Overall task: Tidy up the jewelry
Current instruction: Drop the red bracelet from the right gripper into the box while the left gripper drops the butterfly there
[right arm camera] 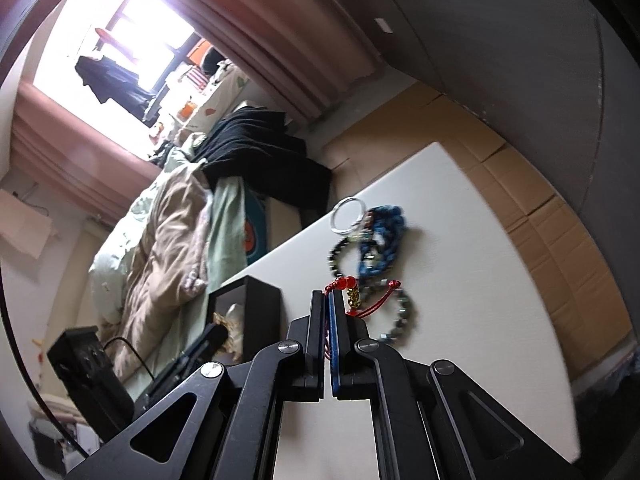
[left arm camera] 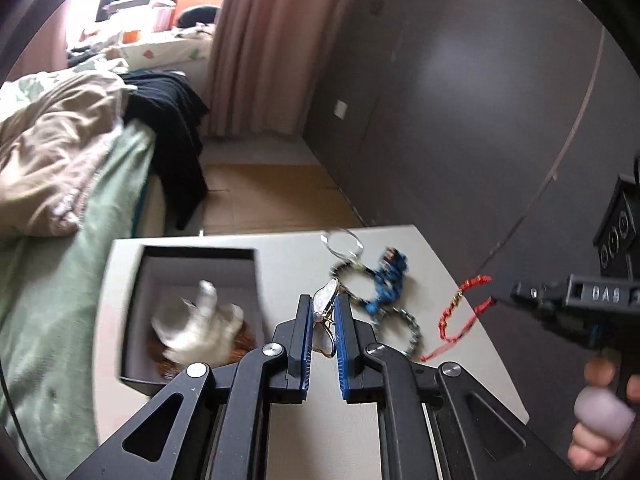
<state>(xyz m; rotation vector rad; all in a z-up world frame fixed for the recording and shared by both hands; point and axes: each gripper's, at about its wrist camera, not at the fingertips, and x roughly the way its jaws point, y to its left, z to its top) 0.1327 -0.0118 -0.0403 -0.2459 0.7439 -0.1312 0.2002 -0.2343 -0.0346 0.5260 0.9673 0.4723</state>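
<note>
My left gripper (left arm camera: 322, 305) is shut on a pearly gold-framed piece of jewelry (left arm camera: 325, 322), held above the white table (left arm camera: 440, 380) beside the open dark box (left arm camera: 192, 308). The box holds white cloth and brown beads. My right gripper (right arm camera: 329, 300) is shut on a red cord bracelet (right arm camera: 352, 300) with a gold charm; it also shows in the left wrist view (left arm camera: 460, 320), lifted off the table. A blue bead bracelet (left arm camera: 390, 280), a clear ring (left arm camera: 342, 242) and dark bead bracelets (right arm camera: 404, 312) lie on the table.
A bed with rumpled bedding (left arm camera: 60, 168) and black clothing (left arm camera: 172, 128) lies left of the table. A grey wardrobe wall (left arm camera: 460, 100) stands behind. Cardboard covers the floor (right arm camera: 520, 200). Pink curtains (left arm camera: 272, 40) hang at the back.
</note>
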